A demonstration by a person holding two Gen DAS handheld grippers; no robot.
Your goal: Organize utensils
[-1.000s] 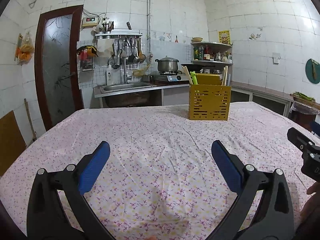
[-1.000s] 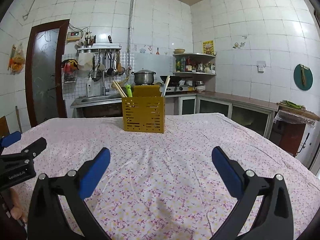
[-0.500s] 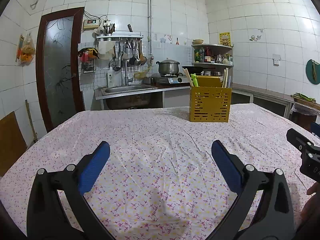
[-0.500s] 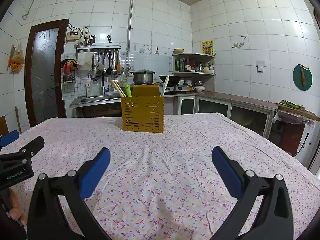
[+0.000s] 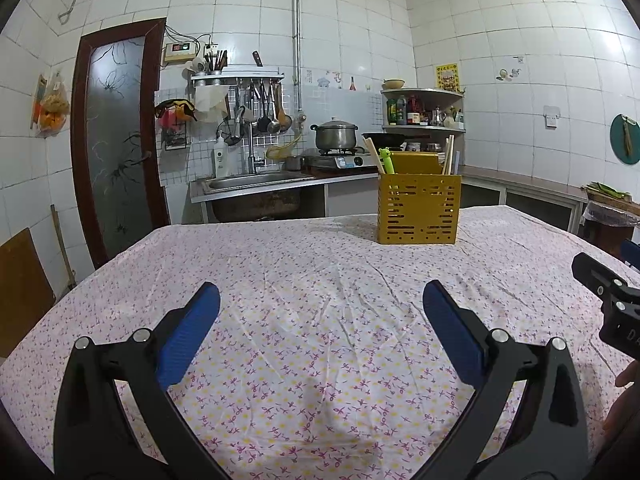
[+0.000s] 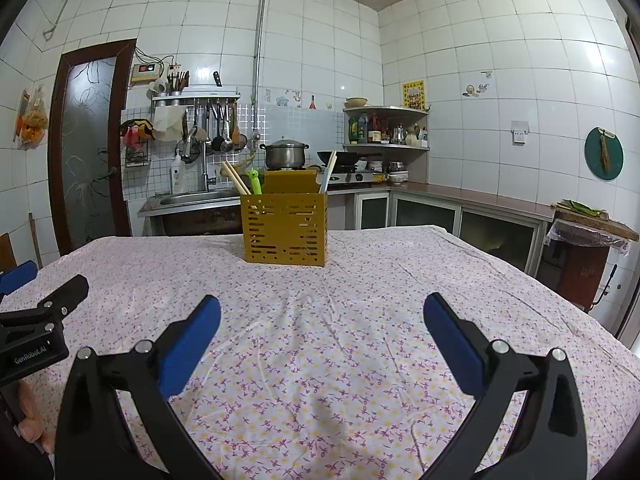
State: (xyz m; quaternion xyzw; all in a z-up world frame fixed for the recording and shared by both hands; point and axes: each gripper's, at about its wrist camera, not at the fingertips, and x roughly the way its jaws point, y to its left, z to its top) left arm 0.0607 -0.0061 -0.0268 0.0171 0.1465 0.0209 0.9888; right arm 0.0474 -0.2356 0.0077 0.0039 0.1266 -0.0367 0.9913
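A yellow slotted utensil holder [image 5: 418, 208] stands upright on the far part of the table; it also shows in the right wrist view [image 6: 285, 229]. Wooden chopsticks [image 6: 235, 178], a green-handled utensil [image 6: 254, 181] and a pale utensil [image 6: 328, 172] stick out of it. My left gripper [image 5: 320, 316] is open and empty, low over the near part of the floral tablecloth [image 5: 320, 280]. My right gripper [image 6: 320, 320] is open and empty beside it, also well short of the holder.
The right gripper's body [image 5: 608, 304] shows at the right edge of the left view; the left gripper's body [image 6: 36, 332] at the left edge of the right view. Behind the table are a sink counter [image 5: 256, 180], a pot [image 5: 334, 134] and a door [image 5: 116, 140].
Both views have shifted slightly; the holder sits a little lower in frame. Both grippers stay open and empty.
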